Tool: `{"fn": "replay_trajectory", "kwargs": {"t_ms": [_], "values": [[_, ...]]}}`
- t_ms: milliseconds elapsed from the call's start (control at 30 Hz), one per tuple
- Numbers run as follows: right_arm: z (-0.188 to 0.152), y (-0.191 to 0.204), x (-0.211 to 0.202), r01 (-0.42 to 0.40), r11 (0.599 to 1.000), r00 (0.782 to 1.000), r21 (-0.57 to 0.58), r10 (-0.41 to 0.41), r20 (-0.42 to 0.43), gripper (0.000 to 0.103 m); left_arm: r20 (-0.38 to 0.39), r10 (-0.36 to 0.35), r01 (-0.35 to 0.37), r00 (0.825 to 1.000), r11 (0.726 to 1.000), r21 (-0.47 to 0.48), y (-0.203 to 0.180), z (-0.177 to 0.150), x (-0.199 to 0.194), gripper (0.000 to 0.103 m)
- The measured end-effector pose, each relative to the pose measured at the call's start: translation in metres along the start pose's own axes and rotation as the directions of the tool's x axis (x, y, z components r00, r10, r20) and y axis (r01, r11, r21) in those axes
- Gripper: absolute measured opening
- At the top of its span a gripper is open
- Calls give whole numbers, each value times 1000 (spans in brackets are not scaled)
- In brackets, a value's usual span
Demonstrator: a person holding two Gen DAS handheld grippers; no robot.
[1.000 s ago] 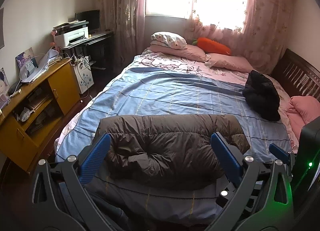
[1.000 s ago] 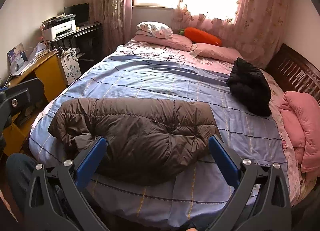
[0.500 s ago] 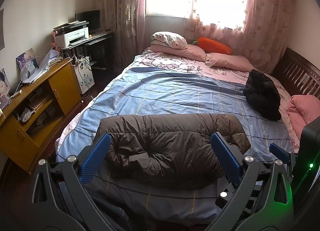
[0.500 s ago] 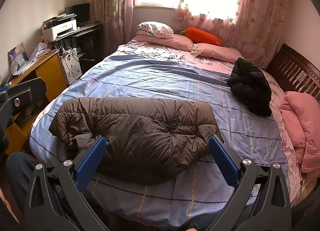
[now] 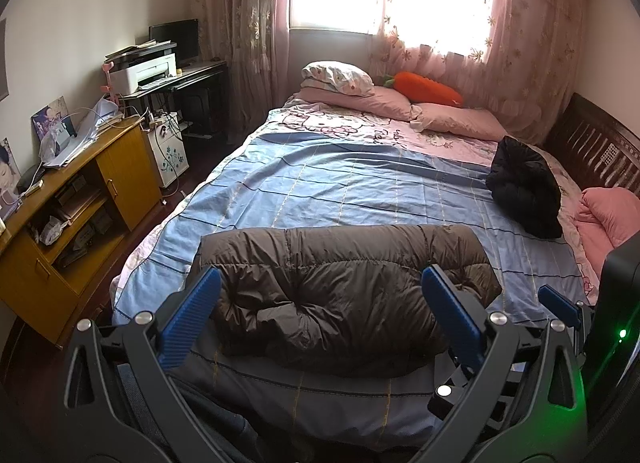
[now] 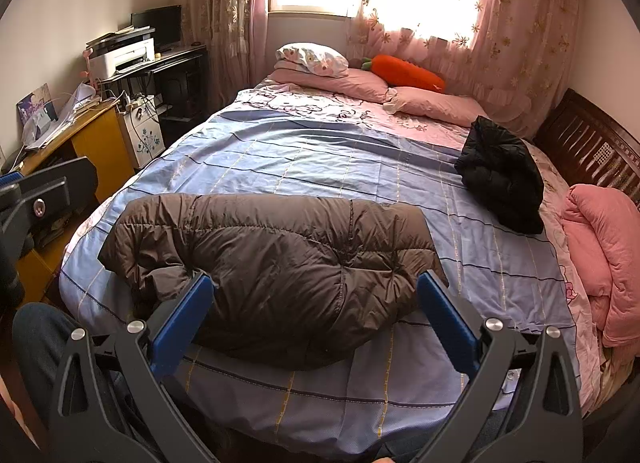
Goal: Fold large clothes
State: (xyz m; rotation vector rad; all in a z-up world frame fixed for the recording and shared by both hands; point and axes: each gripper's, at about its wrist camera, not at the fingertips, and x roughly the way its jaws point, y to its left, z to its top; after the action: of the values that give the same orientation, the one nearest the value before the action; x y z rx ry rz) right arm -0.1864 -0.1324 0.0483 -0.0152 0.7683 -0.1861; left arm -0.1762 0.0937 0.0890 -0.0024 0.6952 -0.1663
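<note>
A brown puffer jacket (image 5: 340, 287) (image 6: 280, 259) lies folded into a thick bundle on the blue bed cover (image 5: 340, 183), near the foot of the bed. My left gripper (image 5: 320, 295) hovers open above the near edge of the bundle, blue pads wide apart and holding nothing. My right gripper (image 6: 316, 295) is also open over the same jacket, with nothing between its fingers. A black jacket (image 5: 524, 191) (image 6: 500, 175) lies bunched at the right side of the bed.
Pink pillows (image 5: 452, 115) and an orange carrot cushion (image 5: 428, 89) sit at the head under the window. A pink quilt (image 6: 600, 239) lies at the right edge. A yellow cabinet (image 5: 60, 219) and a desk with a printer (image 5: 144, 71) stand left. A person's leg (image 6: 36, 339) is at the lower left.
Both grippers have stayed open and nearly still; the views have drifted only slightly. The brown jacket has not moved.
</note>
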Motion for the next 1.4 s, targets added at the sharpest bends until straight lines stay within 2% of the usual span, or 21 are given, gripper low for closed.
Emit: {"fn": "replay_trajectory", "kwargs": {"t_ms": [1400], "values": [[-2, 3, -1, 4, 1000, 1000, -3, -4, 0, 102, -7, -26, 26, 1000, 1000, 5, 6, -4, 1, 101]]}}
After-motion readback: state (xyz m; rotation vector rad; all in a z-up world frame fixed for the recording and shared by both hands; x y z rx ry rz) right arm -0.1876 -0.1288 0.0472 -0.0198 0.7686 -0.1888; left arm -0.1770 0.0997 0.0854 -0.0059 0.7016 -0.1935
